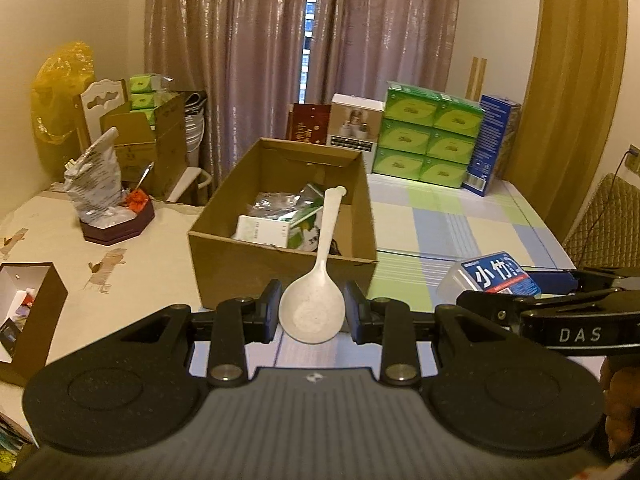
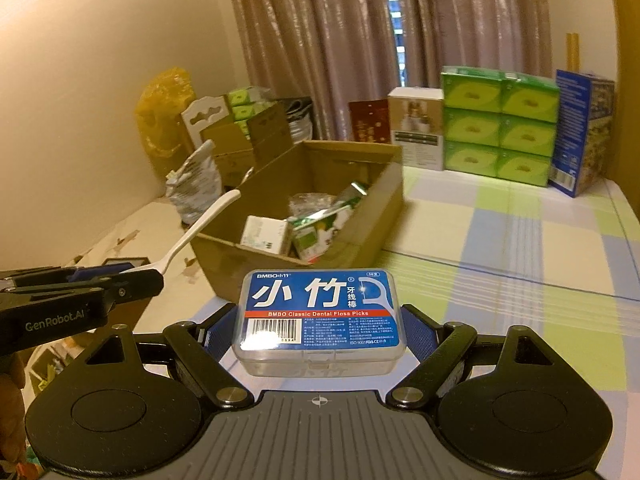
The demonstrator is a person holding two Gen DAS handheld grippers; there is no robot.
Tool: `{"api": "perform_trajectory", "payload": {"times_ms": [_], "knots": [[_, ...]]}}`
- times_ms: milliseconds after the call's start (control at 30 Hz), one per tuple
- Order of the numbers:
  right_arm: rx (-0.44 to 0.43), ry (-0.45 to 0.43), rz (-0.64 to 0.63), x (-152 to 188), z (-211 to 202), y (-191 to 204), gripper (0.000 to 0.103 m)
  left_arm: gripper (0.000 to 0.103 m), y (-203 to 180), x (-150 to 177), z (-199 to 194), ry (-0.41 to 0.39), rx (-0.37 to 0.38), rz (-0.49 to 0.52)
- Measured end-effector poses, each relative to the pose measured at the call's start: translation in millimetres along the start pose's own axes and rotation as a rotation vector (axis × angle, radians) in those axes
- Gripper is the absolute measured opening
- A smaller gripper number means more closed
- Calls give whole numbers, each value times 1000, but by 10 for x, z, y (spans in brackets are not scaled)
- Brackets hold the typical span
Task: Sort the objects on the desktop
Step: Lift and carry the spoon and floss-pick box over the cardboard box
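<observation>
My left gripper point(image 1: 312, 312) is shut on the bowl of a white rice spoon point(image 1: 316, 292), its handle pointing up toward an open cardboard box point(image 1: 224, 256). The spoon also shows in the right wrist view point(image 2: 192, 236), held just left of the box point(image 2: 376, 224). My right gripper point(image 2: 320, 332) is shut on a clear box of dental floss picks point(image 2: 320, 316) with a blue label, held above the table in front of the cardboard box. The floss box also shows at the right of the left wrist view point(image 1: 492, 278). The cardboard box holds several packets and a small white carton.
Green tissue packs point(image 1: 428, 136), a blue carton point(image 1: 492, 144) and a white box point(image 1: 354, 124) stand at the back of the checked tablecloth point(image 1: 460, 220). A dark tray with a crumpled bag point(image 1: 116, 224) and a small open box point(image 1: 32, 312) sit at the left.
</observation>
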State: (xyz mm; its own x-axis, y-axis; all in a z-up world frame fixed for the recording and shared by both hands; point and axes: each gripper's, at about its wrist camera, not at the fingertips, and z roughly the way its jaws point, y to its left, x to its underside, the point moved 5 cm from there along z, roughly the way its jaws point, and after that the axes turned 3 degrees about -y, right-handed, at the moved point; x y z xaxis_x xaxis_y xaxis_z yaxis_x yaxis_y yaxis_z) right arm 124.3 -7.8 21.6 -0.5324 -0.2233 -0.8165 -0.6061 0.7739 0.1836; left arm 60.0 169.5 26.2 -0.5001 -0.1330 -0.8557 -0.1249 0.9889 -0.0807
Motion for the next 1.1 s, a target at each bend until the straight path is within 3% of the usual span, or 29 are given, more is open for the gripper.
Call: {"api": "perform_trajectory", "payload": {"times_ms": [567, 1100], "knots": [[-36, 14, -36, -106, 308, 250, 83, 28, 277, -38, 98, 8, -28, -3], [-41, 9, -53, -454, 722, 259, 83, 28, 465, -330, 520, 16, -34, 43]]}}
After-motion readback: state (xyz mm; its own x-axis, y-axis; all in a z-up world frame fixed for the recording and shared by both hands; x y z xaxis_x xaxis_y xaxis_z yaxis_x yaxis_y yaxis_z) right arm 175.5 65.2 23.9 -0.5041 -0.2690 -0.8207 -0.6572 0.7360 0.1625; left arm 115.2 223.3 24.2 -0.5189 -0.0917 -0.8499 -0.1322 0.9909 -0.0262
